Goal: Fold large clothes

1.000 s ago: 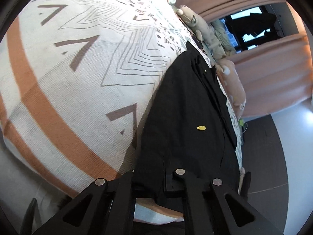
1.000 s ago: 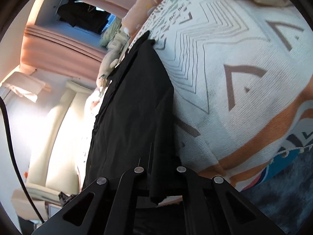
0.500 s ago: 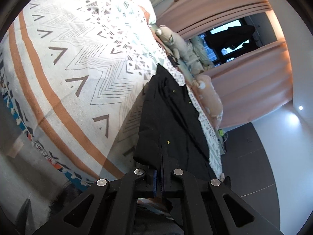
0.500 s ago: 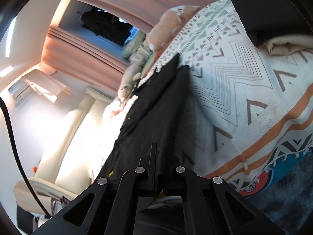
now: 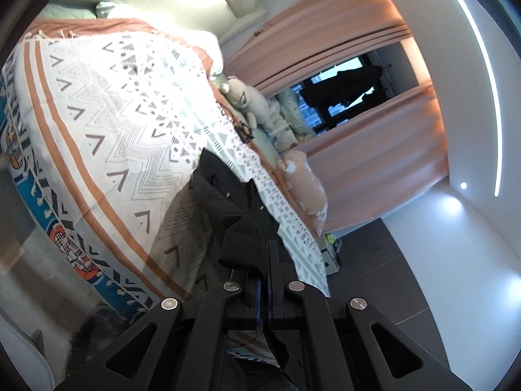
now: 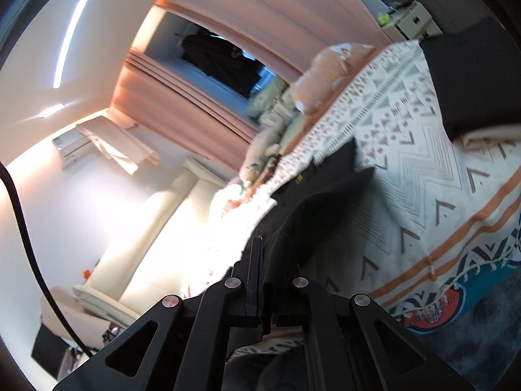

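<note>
Lengthwise, the black garment (image 5: 228, 202) stretches away from both clamped hand-held grippers (image 5: 263, 260).

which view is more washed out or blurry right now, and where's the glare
Right wrist view: worse, with blown-out white glare over the headboard left of the black garment, and motion smear on the plush toys. Left wrist view: sharper and evenly lit; only the ceiling light strip flares, and fisheye bending curves the curtains.
</note>
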`<action>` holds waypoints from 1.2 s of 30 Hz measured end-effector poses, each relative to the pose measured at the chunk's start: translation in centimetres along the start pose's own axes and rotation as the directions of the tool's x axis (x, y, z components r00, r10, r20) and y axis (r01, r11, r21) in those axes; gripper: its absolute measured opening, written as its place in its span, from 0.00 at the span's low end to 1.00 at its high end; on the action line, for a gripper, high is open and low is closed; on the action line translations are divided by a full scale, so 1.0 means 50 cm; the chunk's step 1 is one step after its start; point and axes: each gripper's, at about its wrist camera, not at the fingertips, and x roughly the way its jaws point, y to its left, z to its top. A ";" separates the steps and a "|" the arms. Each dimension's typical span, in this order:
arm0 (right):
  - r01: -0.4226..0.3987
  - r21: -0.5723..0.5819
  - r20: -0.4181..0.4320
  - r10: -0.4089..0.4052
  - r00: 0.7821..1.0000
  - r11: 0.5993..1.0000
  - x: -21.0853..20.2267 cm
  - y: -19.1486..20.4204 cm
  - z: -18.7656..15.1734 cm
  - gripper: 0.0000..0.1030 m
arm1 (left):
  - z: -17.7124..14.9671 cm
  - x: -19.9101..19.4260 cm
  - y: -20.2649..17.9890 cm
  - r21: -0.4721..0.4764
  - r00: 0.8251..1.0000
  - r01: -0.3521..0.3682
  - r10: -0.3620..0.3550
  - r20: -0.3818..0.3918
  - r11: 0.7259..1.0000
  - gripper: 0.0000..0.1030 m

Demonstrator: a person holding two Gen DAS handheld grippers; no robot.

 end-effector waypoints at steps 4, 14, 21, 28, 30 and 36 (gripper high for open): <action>-0.039 -0.019 0.029 0.039 0.999 0.999 -0.038 0.038 0.008 0.04 | 0.008 -0.056 -0.032 -0.008 0.999 0.022 -0.022 0.043 1.000 0.01; -0.096 -0.048 0.085 0.099 0.991 0.994 -0.068 0.094 0.043 0.04 | 0.036 -0.098 -0.097 0.010 0.993 0.060 -0.061 0.103 0.998 0.01; -0.051 -0.065 0.100 0.058 0.993 0.997 -0.020 0.109 0.090 0.04 | 0.076 -0.056 -0.111 0.002 0.992 0.070 -0.070 0.109 0.998 0.01; -0.034 -0.076 0.102 0.042 0.994 0.996 0.052 0.116 0.151 0.04 | 0.127 0.007 -0.126 -0.002 0.990 0.072 -0.071 0.122 0.997 0.01; -0.030 -0.082 0.098 0.038 0.994 0.996 0.079 0.119 0.174 0.04 | 0.146 0.034 -0.135 0.000 0.990 0.071 -0.071 0.122 0.997 0.01; 0.009 -0.083 0.089 -0.002 0.996 0.996 0.163 0.114 0.241 0.04 | 0.216 0.141 -0.176 0.025 0.993 0.047 -0.049 0.109 0.999 0.01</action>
